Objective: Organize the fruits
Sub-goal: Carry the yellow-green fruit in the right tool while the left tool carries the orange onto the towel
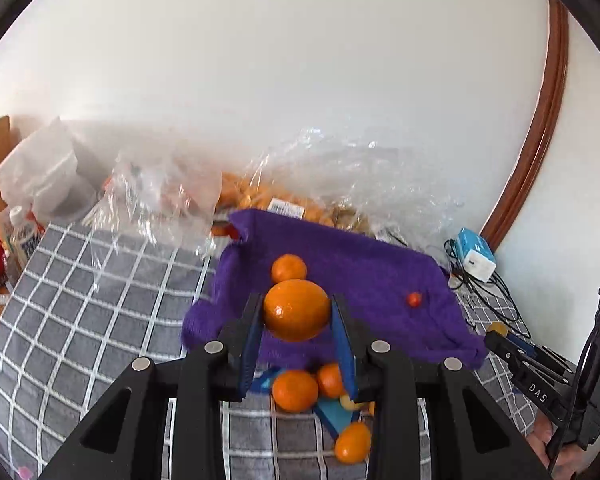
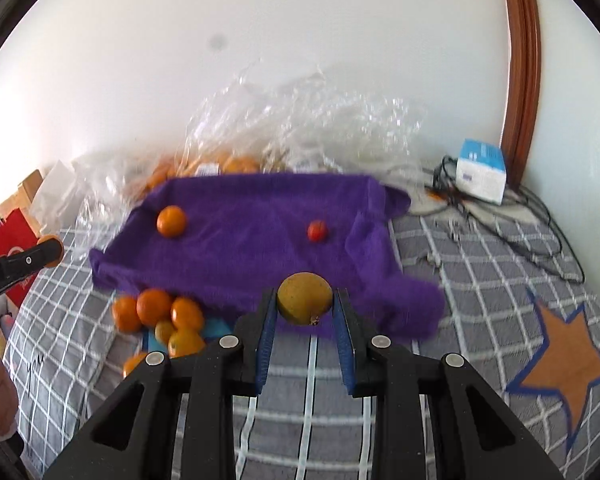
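Your left claw (image 1: 297,312) has a big orange (image 1: 297,309) pinched between its blue pads, lifted above the near edge of the purple cloth (image 1: 364,276). Your right claw (image 2: 305,304) grips a yellowish round fruit (image 2: 305,298) the same way, its dark stem end facing down toward the camera, hanging over the cloth's front edge.

On the cloth itself you've got one small orange (image 2: 171,221) sitting toward its left part, and a tiny red fruit (image 2: 317,231) well apart from it, further right. In the left view that small orange shows just beyond the one you're holding.

Off the cloth, just beside its near left edge, a cluster of oranges (image 2: 158,312) huddles together on the bed, touching one another, with something blue (image 2: 216,326) peeking out under them. From the left camera that same heap sits below your claw, between its fingers.

The cloth is spread on a grey checked bedcover (image 2: 440,272), which carries an orange star patch (image 2: 562,364) with a blue outline off to the right. Behind the cloth, crinkled clear plastic bags (image 2: 300,120) pile up against the white wall, more oranges showing through them. A white and blue box (image 2: 482,174) with tangled black cables (image 2: 536,216) lies in the far right corner, next to a brown wooden frame (image 2: 520,60). A red bag (image 2: 12,240) stands off the left side.
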{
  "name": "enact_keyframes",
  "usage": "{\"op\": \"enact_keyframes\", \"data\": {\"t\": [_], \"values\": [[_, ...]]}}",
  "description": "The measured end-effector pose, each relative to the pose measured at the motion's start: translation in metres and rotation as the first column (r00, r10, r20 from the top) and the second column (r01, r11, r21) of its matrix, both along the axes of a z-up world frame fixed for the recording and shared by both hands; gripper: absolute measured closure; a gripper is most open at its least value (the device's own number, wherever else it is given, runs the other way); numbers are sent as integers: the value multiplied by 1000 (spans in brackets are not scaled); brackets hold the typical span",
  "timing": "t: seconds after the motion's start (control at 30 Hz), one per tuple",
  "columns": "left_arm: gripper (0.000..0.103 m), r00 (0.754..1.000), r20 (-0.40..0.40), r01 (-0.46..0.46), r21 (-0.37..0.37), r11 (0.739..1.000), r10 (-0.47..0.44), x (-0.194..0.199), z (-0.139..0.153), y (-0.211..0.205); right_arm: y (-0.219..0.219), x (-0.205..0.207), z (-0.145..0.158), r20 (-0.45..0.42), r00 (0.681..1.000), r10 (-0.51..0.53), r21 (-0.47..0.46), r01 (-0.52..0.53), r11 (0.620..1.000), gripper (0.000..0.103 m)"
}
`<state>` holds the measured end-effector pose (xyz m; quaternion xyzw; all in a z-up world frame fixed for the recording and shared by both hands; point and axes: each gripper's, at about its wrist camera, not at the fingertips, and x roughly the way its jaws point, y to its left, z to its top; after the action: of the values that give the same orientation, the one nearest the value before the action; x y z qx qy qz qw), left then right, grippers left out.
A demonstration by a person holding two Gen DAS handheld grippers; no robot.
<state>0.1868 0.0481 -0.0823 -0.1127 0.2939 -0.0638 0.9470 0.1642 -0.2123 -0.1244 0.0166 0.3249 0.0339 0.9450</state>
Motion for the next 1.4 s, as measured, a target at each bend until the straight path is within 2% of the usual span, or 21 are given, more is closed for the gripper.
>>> {"op": "enact_keyframes", "data": {"t": [0.07,0.17,0.33,0.43,0.57,0.73,0.87,1.03,1.2,1.4], "values": [[71,1000,9,8,27,1000,-9,14,3,-5,-1,14,7,17,1000,-4,0,4,1000,75],[71,1000,8,15,18,1000,-15,34,-1,-9,-2,35,9,22,1000,0,8,0,1000,75],[71,1000,-6,-6,10,1000,6,54,-23,-14,-5,65,7,35,999,-22,25,21,999,75],[71,1000,-30,0,13,1000,0,61,-42,-16,-7,75,-5,16,1000,-25,22,25,999,75],[71,999,-38,-33,33,999,34,63,-58,-14,-14,80,-25,-6,1000,-12,23,12,1000,75],[71,994,-99,-50,12,999,51,72,-72,-9,-20,88,-45,-54,998,-34,32,36,999,75],[71,993,-103,-46,84,995,55,75,-76,-15,-17,92,-56,-84,996,-30,-5,29,1000,75],[71,991,-129,-15,103,995,28,78,-83,-22,-14,95,-65,-105,994,-31,-36,28,999,75],[71,988,-150,-21,151,988,44,81,-90,-27,-10,94,-67,-107,994,-36,-76,28,997,75],[71,987,-157,-16,156,988,40,82,-90,-28,-9,93,-69,-107,994,-31,-92,21,996,75]]}}
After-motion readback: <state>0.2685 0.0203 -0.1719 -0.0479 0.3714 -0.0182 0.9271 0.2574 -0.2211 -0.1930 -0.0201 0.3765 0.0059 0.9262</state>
